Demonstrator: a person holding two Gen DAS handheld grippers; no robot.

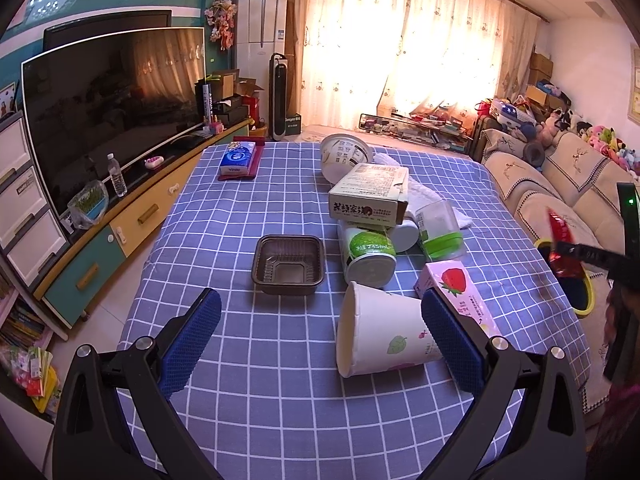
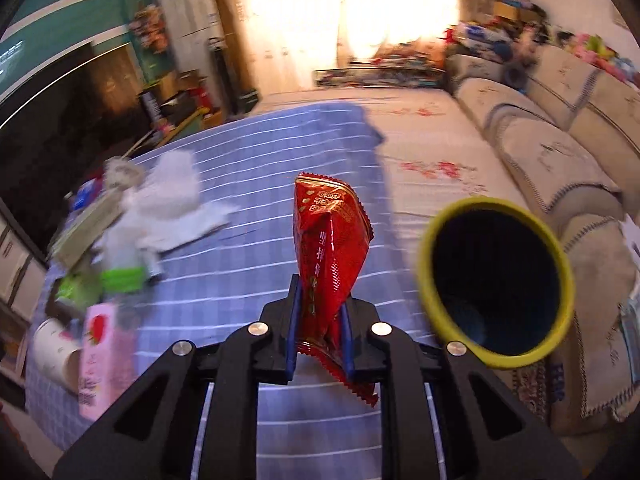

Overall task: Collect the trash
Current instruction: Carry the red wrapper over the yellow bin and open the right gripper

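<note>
My left gripper is open and empty above the blue checked tablecloth. A white paper cup lies on its side between its fingers, beside a pink strawberry carton. Beyond lie a brown plastic tray, green-and-white cups, a cardboard box and a white bowl. My right gripper is shut on a red snack wrapper, held left of the yellow-rimmed trash bin beside the table. The wrapper and bin also show at the right of the left wrist view.
A tissue pack lies at the table's far left. A TV on a cabinet stands to the left, a sofa to the right. White cloth lies among the trash pile. The right wrist view is motion-blurred.
</note>
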